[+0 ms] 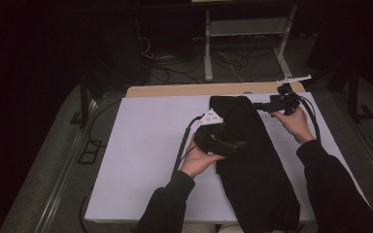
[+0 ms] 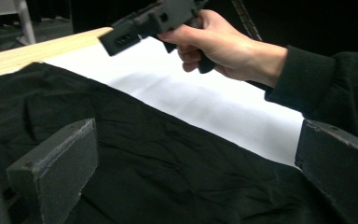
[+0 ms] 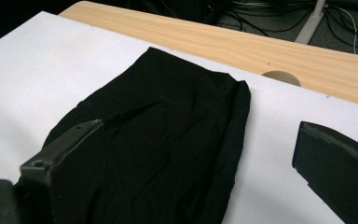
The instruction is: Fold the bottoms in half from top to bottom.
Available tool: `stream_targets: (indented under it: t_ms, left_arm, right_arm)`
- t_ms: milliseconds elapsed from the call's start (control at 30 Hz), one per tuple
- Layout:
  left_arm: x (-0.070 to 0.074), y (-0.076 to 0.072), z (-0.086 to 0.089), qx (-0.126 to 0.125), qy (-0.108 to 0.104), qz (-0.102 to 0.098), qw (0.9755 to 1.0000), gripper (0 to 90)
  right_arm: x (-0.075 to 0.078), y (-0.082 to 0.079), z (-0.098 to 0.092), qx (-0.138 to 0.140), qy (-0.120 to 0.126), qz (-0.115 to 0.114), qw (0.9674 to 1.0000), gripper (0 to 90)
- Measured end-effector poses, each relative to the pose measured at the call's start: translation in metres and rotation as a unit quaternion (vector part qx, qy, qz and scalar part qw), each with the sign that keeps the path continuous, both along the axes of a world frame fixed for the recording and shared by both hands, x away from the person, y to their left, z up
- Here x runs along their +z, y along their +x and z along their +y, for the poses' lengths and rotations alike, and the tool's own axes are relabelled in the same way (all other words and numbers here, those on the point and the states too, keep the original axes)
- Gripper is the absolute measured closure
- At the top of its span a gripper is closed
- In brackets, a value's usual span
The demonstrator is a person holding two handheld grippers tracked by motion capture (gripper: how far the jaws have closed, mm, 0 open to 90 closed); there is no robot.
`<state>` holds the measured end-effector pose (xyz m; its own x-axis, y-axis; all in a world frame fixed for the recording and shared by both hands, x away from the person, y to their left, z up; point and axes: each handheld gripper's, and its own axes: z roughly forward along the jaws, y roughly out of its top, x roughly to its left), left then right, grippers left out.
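A long black garment (image 1: 252,160) lies lengthwise on the white sheet (image 1: 145,145), from the far middle to the near edge. My left gripper (image 1: 242,144) hovers over the garment's left edge and points right. In the left gripper view it (image 2: 196,177) is open, with black cloth (image 2: 158,158) below the wide-apart jaws. My right gripper (image 1: 258,105) is held at the garment's far right corner and points left. In the right gripper view it (image 3: 198,163) is open above the garment's far end (image 3: 168,116). Neither holds anything.
The sheet covers a wooden table whose bare far strip (image 1: 213,90) has a round hole (image 3: 281,77). Beyond the table stand metal frame legs (image 1: 208,48) among floor cables. Bare white sheet (image 2: 205,102) lies on both sides of the garment.
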<state>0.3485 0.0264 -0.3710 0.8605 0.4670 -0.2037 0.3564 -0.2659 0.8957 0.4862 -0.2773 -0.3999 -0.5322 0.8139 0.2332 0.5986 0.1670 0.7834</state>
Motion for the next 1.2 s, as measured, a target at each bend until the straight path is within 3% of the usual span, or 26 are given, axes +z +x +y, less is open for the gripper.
stream_targets:
  t_ms: [400, 833, 1200]
  left_arm:
    - [0.004, 0.013, 0.014, 0.016, 0.006, -0.008, 0.9998, 0.0]
    - [0.015, 0.039, 0.025, 0.038, 0.014, -0.009, 0.9991, 0.0]
    - [0.014, 0.065, 0.033, 0.066, 0.025, 0.001, 0.9975, 0.0]
  right_arm:
    - [-0.005, -0.006, -0.003, 0.004, 0.007, 0.001, 1.0, 2.4]
    - [-0.006, -0.005, -0.001, 0.011, 0.008, 0.002, 0.9999, 2.4]
    - [-0.002, -0.004, -0.002, 0.012, 0.009, -0.001, 0.9999, 2.5]
